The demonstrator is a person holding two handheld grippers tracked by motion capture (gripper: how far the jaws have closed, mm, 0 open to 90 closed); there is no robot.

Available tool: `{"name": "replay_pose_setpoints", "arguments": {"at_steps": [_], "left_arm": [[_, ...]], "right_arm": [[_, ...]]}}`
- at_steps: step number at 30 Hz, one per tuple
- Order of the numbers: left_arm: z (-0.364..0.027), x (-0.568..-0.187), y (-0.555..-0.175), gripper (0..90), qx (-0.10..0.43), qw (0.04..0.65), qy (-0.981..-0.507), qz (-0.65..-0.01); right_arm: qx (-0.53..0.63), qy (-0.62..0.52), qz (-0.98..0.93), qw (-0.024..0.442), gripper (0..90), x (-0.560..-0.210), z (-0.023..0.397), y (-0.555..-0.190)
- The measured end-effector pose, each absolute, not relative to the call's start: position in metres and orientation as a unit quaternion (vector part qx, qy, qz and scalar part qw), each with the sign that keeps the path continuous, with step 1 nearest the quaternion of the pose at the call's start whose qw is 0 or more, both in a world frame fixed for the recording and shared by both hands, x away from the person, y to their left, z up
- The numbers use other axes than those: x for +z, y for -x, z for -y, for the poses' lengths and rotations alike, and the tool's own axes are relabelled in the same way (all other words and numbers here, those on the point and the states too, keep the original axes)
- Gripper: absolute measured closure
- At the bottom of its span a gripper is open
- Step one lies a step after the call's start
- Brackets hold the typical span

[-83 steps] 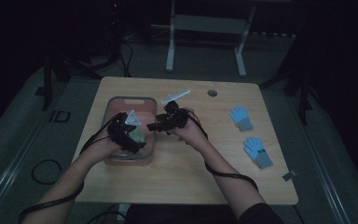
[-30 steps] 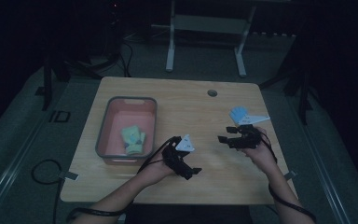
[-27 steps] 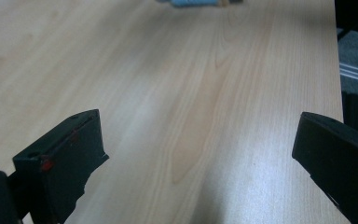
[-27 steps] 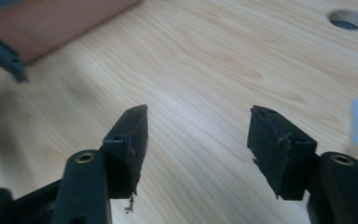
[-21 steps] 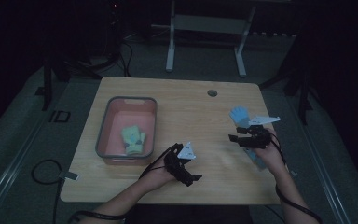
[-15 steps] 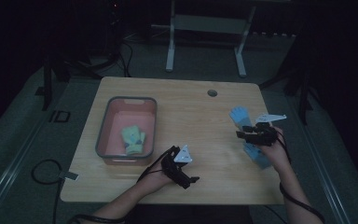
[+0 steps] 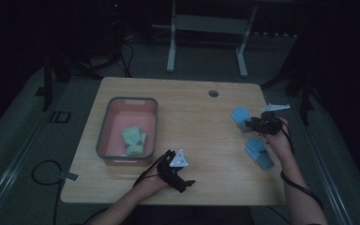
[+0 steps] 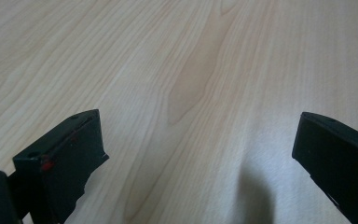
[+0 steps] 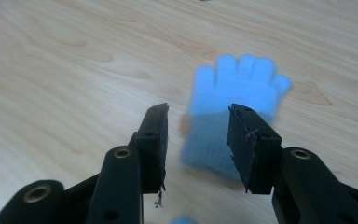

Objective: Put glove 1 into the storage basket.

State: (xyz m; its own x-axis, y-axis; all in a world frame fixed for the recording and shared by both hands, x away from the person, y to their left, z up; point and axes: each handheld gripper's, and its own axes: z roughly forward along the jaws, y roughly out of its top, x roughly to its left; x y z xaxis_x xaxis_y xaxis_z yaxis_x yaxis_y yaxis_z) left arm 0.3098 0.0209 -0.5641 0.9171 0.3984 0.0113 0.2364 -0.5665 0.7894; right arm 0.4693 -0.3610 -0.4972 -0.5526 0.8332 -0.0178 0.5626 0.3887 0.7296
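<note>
- High view: The right gripper (image 7: 249, 123) sits at the table's right side, over the cuff end of the far blue glove (image 7: 240, 116). A second blue glove (image 7: 258, 152) lies flat, just nearer the person. The left gripper (image 7: 187, 183) rests low over bare wood near the front edge, well apart from both gloves. The pink bin (image 7: 108, 129) on the left half holds a green glove (image 7: 133, 139).
- High view, risk: The two blue gloves lie near each other. A descent placed too far toward the person could catch the near glove or drag it along the wooden table (image 7: 192, 126).
- Left gripper view: The left gripper (image 8: 198, 154) has its jaws wide apart, nothing between them, only pale wood grain below. Risk is low here; a jaw tip could scrape the smooth laminate if the hand sinks further.
- Right gripper view: The right gripper (image 9: 198, 144) has jaws partly apart that have just been closing. The far blue glove (image 9: 235, 100) lies behind and between them, cuff toward the camera, fingers pointing away. The pads do not press on it yet.
- Right gripper view, risk: The glove is soft, fuzzy knit, thin and limp. Jaws closing above the fabric would pinch nothing; closing on one layer only could let the glove slip out or unfold when lifted.
- Materials: Jaws are hard black plastic with flat pads; the bin is rigid, round-cornered plastic.
</note>
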Motion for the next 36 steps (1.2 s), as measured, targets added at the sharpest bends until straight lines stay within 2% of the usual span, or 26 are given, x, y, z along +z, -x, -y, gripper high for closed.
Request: {"name": "replay_pose_setpoints", "arguments": {"at_steps": [16, 22, 28, 33, 36], "left_arm": [[-0.025, -0.565, -0.307, 2.3, 0.100, 0.446, -0.870, -0.185], [-0.026, -0.566, -0.306, 2.3, 0.100, 0.446, -0.870, -0.183], [-0.025, -0.567, -0.306, 2.2, 0.104, 0.442, -0.873, -0.178], [-0.027, -0.569, -0.306, 2.3, 0.103, 0.444, -0.872, -0.181], [-0.027, -0.569, -0.306, 2.2, 0.104, 0.444, -0.872, -0.180]], "right_arm": [[0.303, -0.437, -0.822, 0.206, 59.6, -0.523, 0.354, -0.520], [0.266, -0.441, -0.833, 0.201, 66.1, -0.540, 0.352, -0.525], [0.280, -0.457, -0.822, 0.195, 84.4, -0.542, 0.349, -0.524], [0.286, -0.479, -0.812, 0.170, 87.7, -0.535, 0.343, -0.522], [0.293, -0.481, -0.807, 0.180, 87.8, -0.522, 0.334, -0.514]]}}
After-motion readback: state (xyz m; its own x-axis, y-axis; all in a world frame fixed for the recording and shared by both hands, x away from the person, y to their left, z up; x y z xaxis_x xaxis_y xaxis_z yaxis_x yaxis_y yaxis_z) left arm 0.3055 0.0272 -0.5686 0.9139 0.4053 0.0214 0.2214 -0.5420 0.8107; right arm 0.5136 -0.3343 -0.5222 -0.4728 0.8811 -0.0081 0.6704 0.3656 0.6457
